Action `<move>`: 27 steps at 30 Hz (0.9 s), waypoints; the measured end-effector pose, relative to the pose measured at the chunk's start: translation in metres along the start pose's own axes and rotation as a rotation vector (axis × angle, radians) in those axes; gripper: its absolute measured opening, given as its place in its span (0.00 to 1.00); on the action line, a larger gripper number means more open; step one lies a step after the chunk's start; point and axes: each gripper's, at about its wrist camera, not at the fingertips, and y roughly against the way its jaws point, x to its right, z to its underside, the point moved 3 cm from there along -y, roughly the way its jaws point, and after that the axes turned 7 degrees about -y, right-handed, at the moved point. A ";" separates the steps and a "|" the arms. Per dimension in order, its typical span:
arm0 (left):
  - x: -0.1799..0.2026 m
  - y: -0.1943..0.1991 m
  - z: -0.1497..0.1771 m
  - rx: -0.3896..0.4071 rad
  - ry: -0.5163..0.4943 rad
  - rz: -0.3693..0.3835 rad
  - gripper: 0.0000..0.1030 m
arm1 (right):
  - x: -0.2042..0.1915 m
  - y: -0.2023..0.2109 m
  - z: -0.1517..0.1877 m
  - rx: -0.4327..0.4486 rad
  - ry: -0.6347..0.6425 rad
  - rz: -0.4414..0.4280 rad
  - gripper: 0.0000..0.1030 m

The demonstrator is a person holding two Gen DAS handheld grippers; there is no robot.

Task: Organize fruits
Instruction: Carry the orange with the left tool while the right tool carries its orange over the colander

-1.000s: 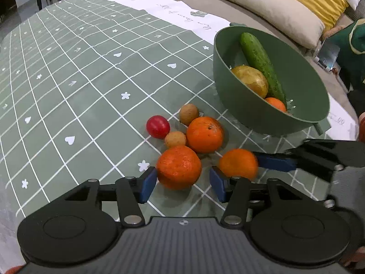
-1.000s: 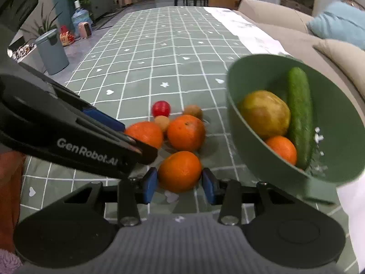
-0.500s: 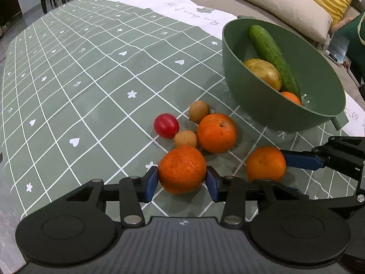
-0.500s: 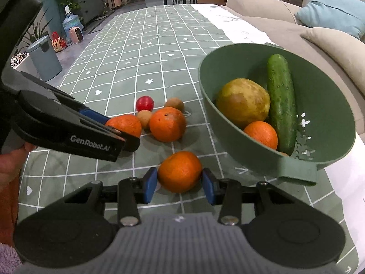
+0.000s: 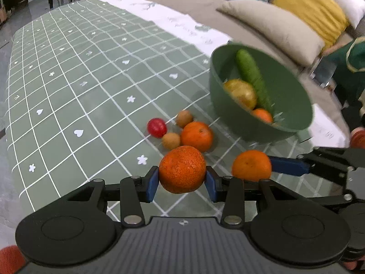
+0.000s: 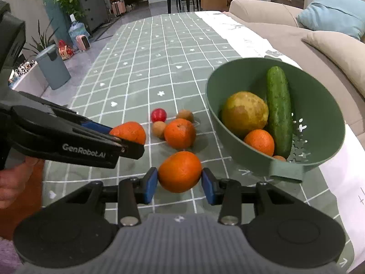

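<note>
The left gripper (image 5: pixel 182 183) has its jaws clamped on a bumpy orange (image 5: pixel 182 169), one blue pad on each side of it. The right gripper (image 6: pixel 179 184) has its jaws clamped on a smooth orange (image 6: pixel 179 171) in the same way. Whether the two held oranges touch the desk (image 5: pixel 91 86), which has a green cloth with white squares, cannot be told. A third orange (image 6: pixel 179 133) sits on the cloth just past them. Close around it are a small red fruit (image 6: pixel 158 114) and two small brown fruits (image 6: pixel 159 129), bunched together. To the right stands a green bowl (image 6: pixel 324 105), tipped a little. Inside it lie a long cucumber (image 6: pixel 278 109), a big yellow fruit (image 6: pixel 244 111) beside the cucumber, and a small orange (image 6: pixel 259 142) below them. A beige sofa (image 6: pixel 273 22) with pillows runs along the far side of the desk.
</note>
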 end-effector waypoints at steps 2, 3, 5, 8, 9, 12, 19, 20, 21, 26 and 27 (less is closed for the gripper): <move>0.004 0.011 -0.004 0.024 0.007 0.022 0.47 | 0.000 0.011 -0.003 0.015 -0.004 -0.014 0.38; 0.006 0.016 -0.006 0.036 0.006 0.028 0.47 | 0.000 0.016 -0.004 0.023 -0.005 -0.022 0.38; 0.012 0.025 -0.012 0.058 -0.001 0.038 0.47 | 0.002 0.028 -0.007 0.041 -0.008 -0.037 0.38; 0.019 0.034 -0.024 0.083 -0.008 0.071 0.47 | 0.008 0.047 -0.014 0.073 -0.007 -0.050 0.38; 0.022 0.036 -0.030 0.088 -0.009 0.086 0.47 | 0.011 0.053 -0.017 0.083 -0.006 -0.050 0.38; 0.032 0.037 -0.045 0.096 -0.024 0.123 0.47 | 0.026 0.067 -0.024 0.101 -0.006 -0.037 0.38; 0.065 0.016 -0.076 0.073 -0.101 0.175 0.47 | 0.068 0.079 -0.043 0.092 0.009 0.012 0.38; 0.067 0.011 -0.079 0.061 -0.100 0.186 0.47 | 0.073 0.078 -0.044 0.085 0.018 0.021 0.38; 0.070 0.008 -0.082 0.052 -0.104 0.194 0.47 | 0.078 0.077 -0.046 0.077 0.031 0.029 0.38; 0.085 -0.017 -0.089 -0.015 -0.124 0.202 0.47 | 0.098 0.061 -0.056 0.006 0.118 0.063 0.38; 0.087 -0.023 -0.090 -0.029 -0.124 0.199 0.47 | 0.102 0.057 -0.057 -0.012 0.130 0.066 0.38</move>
